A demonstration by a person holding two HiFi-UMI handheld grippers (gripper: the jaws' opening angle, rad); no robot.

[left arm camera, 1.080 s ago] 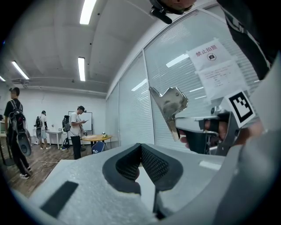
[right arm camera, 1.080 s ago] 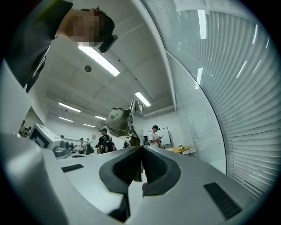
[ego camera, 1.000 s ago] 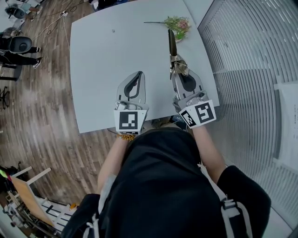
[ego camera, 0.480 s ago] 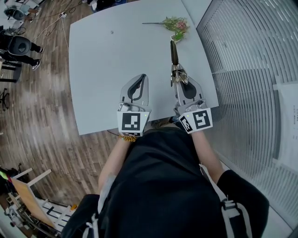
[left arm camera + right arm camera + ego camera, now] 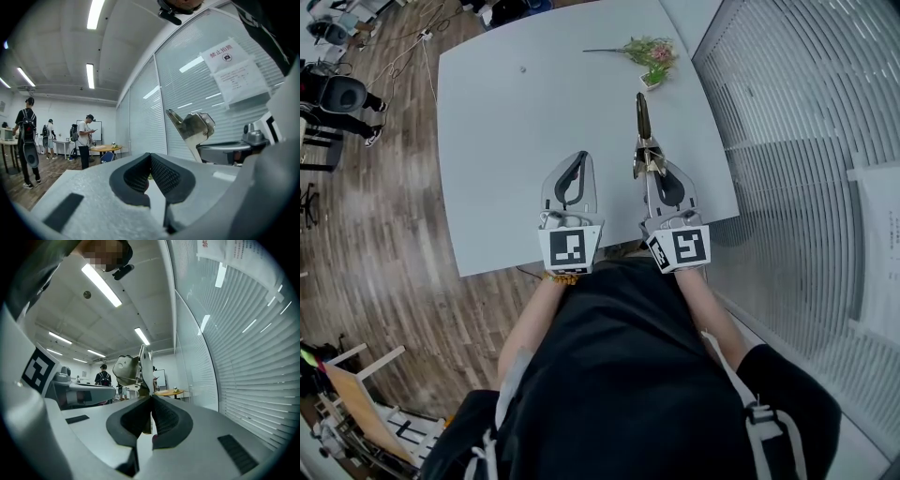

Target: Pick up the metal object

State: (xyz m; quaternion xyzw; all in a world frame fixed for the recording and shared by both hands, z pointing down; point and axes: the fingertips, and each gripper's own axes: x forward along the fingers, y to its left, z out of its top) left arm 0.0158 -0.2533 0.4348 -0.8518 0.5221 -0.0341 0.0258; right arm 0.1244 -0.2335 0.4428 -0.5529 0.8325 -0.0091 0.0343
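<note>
The metal object [image 5: 643, 141], a hinged tool with a dark slim end and a spring, sticks out forward from my right gripper [image 5: 646, 174], which is shut on its near end above the grey table [image 5: 506, 122]. In the right gripper view the metal object [image 5: 138, 363] rises just past the closed pads of that gripper [image 5: 151, 399]. My left gripper [image 5: 576, 165] hovers beside it, to the left, shut with nothing in it. From the left gripper view, its pads [image 5: 161, 173] meet and the metal object [image 5: 194, 126] shows at the right.
A small bunch of flowers [image 5: 649, 52] lies at the table's far right corner, and a tiny object [image 5: 523, 68] lies far left. A slatted glass wall [image 5: 806, 141] runs along the right. People stand in the room [image 5: 85, 139] beyond the wood floor [image 5: 375, 216].
My right gripper, still holding the metal object, has sunk and drawn back towards the person and slightly left. The left gripper has hardly shifted.
</note>
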